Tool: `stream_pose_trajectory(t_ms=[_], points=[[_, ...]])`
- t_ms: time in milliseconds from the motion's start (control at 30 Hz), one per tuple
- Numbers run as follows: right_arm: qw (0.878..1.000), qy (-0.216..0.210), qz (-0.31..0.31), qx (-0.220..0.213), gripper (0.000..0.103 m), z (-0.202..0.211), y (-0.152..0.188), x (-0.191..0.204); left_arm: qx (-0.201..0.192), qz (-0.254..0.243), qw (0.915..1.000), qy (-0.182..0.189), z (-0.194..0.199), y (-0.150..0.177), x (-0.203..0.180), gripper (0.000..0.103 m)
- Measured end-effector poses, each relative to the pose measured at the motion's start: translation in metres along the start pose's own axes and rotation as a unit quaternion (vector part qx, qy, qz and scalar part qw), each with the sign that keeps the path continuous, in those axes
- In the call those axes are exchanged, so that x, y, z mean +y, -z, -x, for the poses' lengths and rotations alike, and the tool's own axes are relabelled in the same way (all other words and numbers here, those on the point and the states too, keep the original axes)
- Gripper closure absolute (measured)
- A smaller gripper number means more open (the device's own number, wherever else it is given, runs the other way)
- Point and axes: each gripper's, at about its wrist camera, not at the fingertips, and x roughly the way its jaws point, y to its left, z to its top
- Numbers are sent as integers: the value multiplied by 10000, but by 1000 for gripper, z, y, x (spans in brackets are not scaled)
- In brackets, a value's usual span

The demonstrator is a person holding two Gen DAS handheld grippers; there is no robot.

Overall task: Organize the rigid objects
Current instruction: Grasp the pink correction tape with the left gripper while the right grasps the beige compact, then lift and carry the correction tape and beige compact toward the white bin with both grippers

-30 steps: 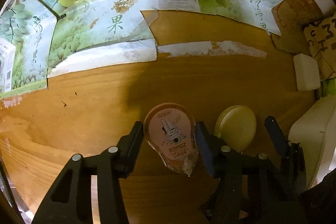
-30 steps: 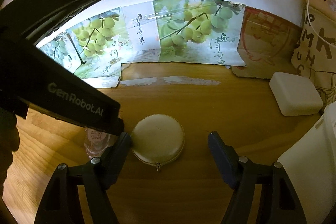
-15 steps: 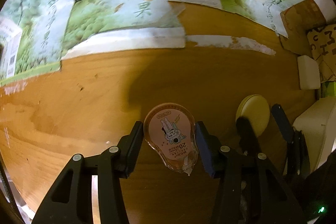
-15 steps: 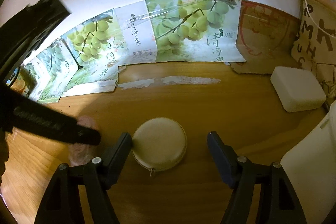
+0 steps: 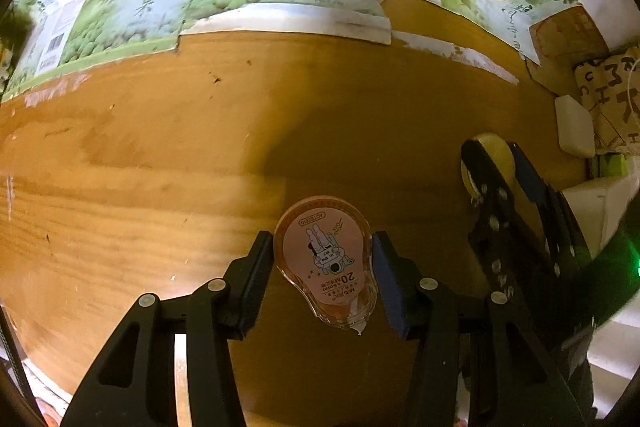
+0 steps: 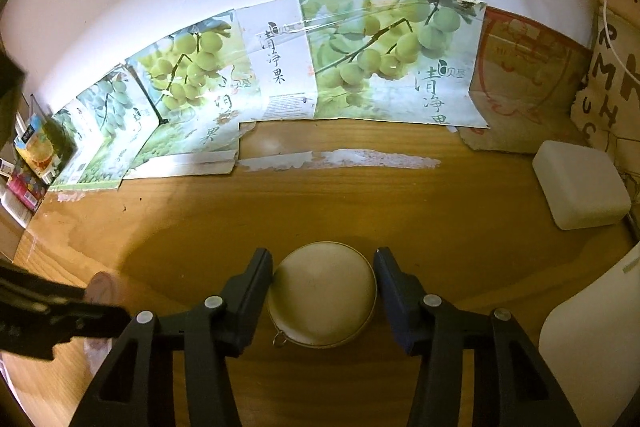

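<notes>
My left gripper (image 5: 322, 275) is shut on a pink correction tape dispenser (image 5: 325, 259) with a rabbit label and holds it over the wooden table (image 5: 160, 187). My right gripper (image 6: 323, 287) is shut on a round cream zip case (image 6: 322, 293), its fingers touching both sides; the case rests on the table. The right gripper (image 5: 494, 171) and the case (image 5: 490, 153) also show at the right of the left wrist view. The left gripper's body (image 6: 48, 315) shows blurred at the right wrist view's left edge, with the pink dispenser (image 6: 100, 287) behind it.
Grape-printed cardboard (image 6: 360, 67) lines the back wall. A white rectangular block (image 6: 580, 183) lies at the back right by brown cardboard (image 6: 528, 83). A white object (image 6: 592, 347) stands at the front right. Small boxes (image 6: 32, 155) sit at the far left.
My right gripper has closed from wide open onto the round case. My left gripper has carried the correction tape leftward, away from the right gripper.
</notes>
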Motion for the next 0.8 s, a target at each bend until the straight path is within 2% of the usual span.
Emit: stream_pose_trajectory(t_ms=[167,333,433,600,800], points=[[10000,6,7,70,51,0,0,-1,-115,-105,9999,40,18,20,-1,50],[9996,165,-134,158,51,7,4,0,-192,-443,9988,102,30,34,2,50],[9994,226,-187,167,51,16,8,4,-142,-626,9976,264,29,38,3,50],[9990,307,-298,132,51,40,18,14,-144,-1084,9936,290,44,65,2,50],[9982,372,-456,-74,51,85,29,27,-223,-1589,9865,332,61,81,-6,50]])
